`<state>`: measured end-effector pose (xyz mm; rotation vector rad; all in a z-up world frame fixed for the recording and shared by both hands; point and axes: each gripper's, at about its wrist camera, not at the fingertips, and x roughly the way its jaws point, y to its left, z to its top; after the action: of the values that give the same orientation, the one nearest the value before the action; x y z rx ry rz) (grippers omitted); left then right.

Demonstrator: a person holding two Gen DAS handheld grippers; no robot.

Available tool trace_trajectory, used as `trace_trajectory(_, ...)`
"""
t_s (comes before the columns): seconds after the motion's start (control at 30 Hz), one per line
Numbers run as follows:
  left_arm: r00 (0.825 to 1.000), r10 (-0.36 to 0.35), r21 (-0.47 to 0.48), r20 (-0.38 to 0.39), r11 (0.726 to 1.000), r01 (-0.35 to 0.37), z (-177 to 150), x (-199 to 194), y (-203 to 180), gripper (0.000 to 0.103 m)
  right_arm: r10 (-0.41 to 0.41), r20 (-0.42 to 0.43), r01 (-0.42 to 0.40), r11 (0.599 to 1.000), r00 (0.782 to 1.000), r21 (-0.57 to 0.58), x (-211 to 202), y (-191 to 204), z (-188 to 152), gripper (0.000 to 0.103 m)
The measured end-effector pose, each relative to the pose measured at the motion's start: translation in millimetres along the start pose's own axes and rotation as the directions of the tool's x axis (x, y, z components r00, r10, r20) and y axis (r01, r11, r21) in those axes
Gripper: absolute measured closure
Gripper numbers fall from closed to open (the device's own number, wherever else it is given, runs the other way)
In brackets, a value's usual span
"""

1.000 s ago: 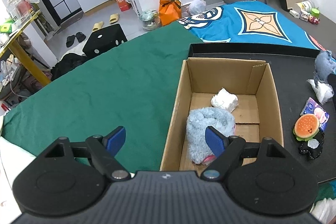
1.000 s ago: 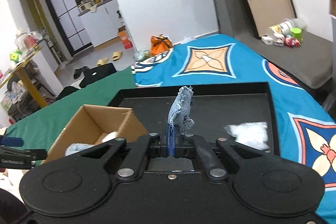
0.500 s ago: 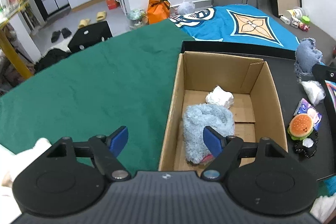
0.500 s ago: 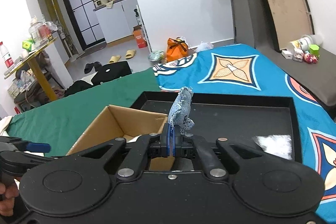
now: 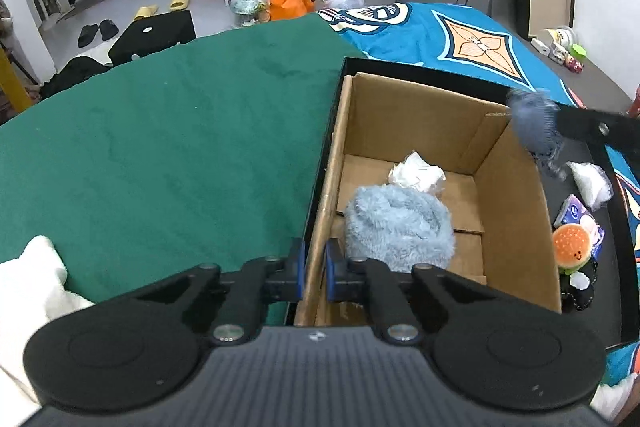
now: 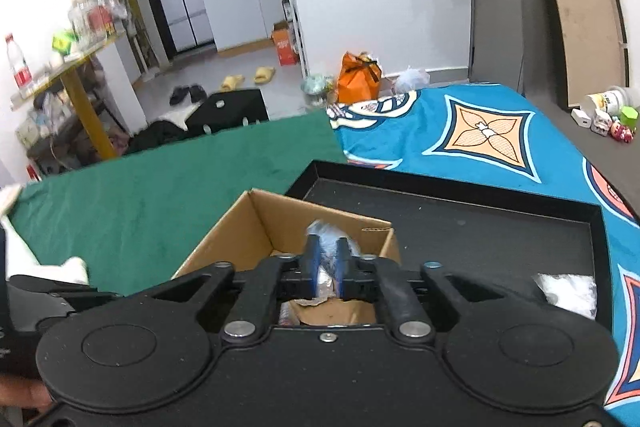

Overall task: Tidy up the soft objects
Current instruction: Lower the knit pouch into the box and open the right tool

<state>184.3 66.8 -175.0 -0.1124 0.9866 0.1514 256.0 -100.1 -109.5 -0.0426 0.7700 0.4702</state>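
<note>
With my left claw [image 5: 313, 269] pinching the cardboard box [image 5: 512, 211] wall steady, I'd drop the denim scrap [image 5: 536, 125] (right claw [image 6: 325, 269] loosely pinching it) well inside.

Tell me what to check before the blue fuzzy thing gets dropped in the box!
1. Left gripper pinching the cardboard box wall: ok.
2. Grey-blue toy fully over the opening: cannot tell; it hangs near the far right corner.
3. Right gripper gripping the toy firmly: cannot tell, blurred.
4. Free floor inside, beside the fluffy blue cloth and white wad: ok.
</note>
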Motion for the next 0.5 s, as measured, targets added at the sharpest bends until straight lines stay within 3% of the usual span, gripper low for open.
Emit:
trace_trajectory(0.23, 0.999, -0.053, -0.039, 0.01, 0.998, 0.054, -3, 0, 10, 0.093, -0.045, -0.028, 0.046, 0.998, 0.999, 0.04, -5, -12, -7, 0.082)
trace_trajectory(0.5, 0.998, -0.054, -0.052, 0.014, 0.997, 0.055, 1, -10, 10, 0.086, -0.053, -0.038, 0.056, 0.995, 0.998, 0.086, -26, -38, 4, 0.074)
